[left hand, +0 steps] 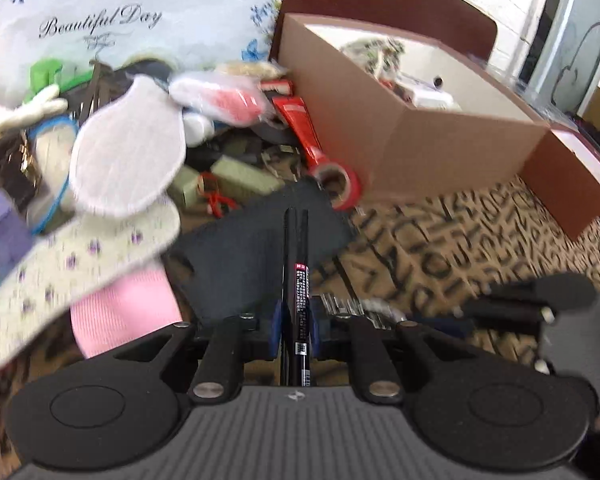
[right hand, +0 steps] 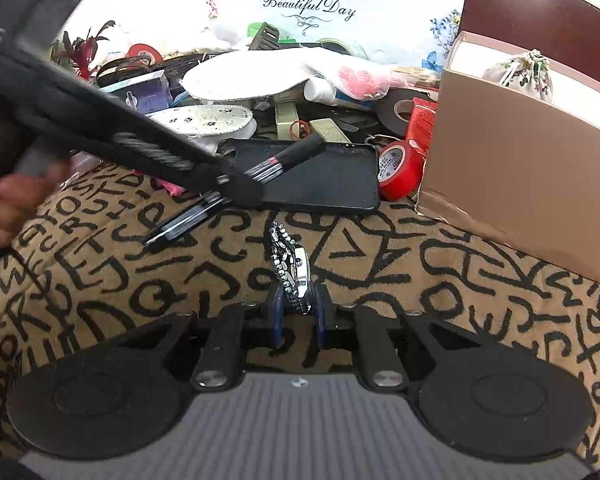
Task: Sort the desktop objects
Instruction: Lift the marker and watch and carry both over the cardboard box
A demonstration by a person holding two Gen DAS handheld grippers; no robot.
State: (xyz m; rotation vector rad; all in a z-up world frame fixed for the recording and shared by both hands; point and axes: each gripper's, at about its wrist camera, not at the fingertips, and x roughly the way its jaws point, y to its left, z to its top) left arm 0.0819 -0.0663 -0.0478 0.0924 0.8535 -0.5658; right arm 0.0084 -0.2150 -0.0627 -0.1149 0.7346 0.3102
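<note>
My left gripper [left hand: 296, 320] is shut on a black pen [left hand: 296, 264] that points straight ahead over a black phone case [left hand: 236, 264]. The right wrist view shows that same left gripper [right hand: 240, 188] reaching in from the upper left, with the pen [right hand: 296, 154] slanting across the phone case [right hand: 324, 188]. My right gripper [right hand: 298, 308] sits low over the letter-patterned cloth [right hand: 440, 280], its blue pads shut on a rhinestone hair clip [right hand: 292, 264]. The clip [left hand: 364, 308] and the blurred right gripper also show at the right of the left wrist view.
An open cardboard box [left hand: 420, 136] [right hand: 520, 176] holding small items stands at the right. A red tape roll [right hand: 400, 172] lies beside it. Behind is a pile of insoles [left hand: 128, 152], a pink sock [left hand: 128, 316], tubes and boxes. A person's hand [right hand: 4, 208] is at the left.
</note>
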